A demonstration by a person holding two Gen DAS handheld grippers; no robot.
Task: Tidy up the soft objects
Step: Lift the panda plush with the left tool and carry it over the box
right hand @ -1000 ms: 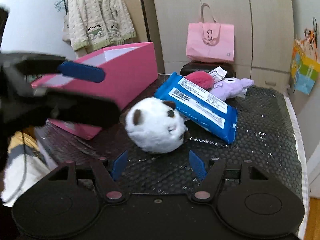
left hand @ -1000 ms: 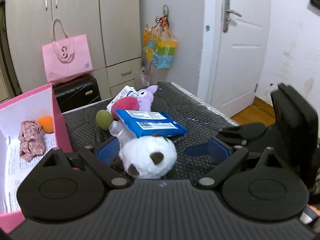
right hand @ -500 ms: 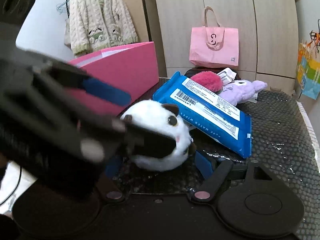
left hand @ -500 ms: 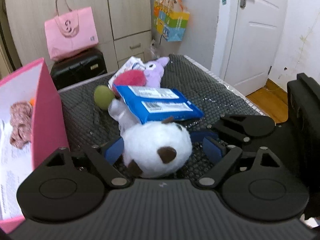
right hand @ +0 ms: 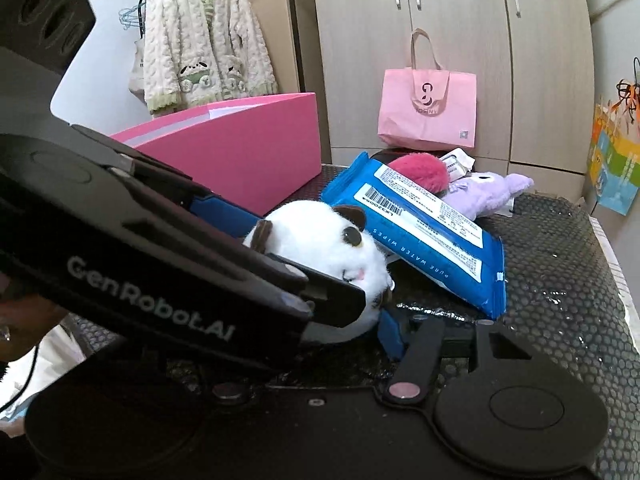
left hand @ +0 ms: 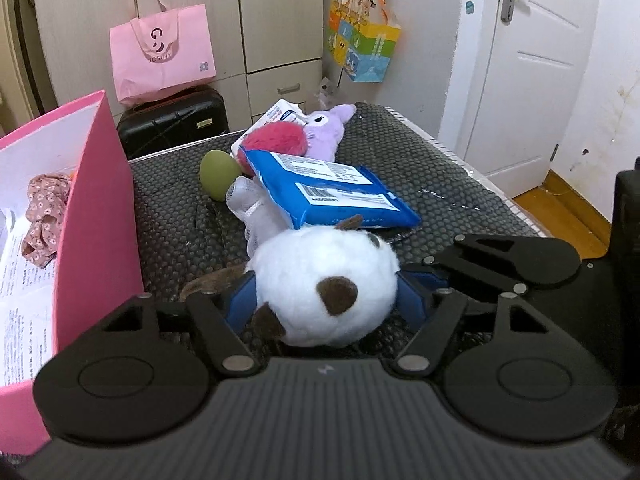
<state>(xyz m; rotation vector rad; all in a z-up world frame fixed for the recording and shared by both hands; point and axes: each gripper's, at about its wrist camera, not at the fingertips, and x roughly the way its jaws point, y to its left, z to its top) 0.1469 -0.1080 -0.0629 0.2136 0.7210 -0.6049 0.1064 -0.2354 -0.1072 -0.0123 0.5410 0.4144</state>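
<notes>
Since a second ago the left gripper (left hand: 326,300) has dropped lower and nearer, so the white plush ball (left hand: 326,286) that lay just ahead of its tips now sits between its blue fingers (left hand: 240,304). Its jaws are closing, and the pads lie against both flanks of the plush, which rests on the black honeycomb mat (left hand: 420,168).

The right gripper (right hand: 360,320) has come in from the near side; its jaws are also closing. Only its right blue finger (right hand: 390,334) shows, just beside the plush; the left gripper's body hides the other, so whether it grips cannot be told.

The plush lies near the middle of the mat, to the right of the pink box (left hand: 100,216), with the blue wipes pack (left hand: 332,186) leaning just behind it. Farther back lie a green ball (left hand: 218,174), a red fuzzy toy (left hand: 276,142) and a purple plush (left hand: 328,132). Inside the box is a floral scrunchie (left hand: 42,216). A pink bag (left hand: 162,54) stands on a black suitcase (left hand: 172,124) beyond the mat.
</notes>
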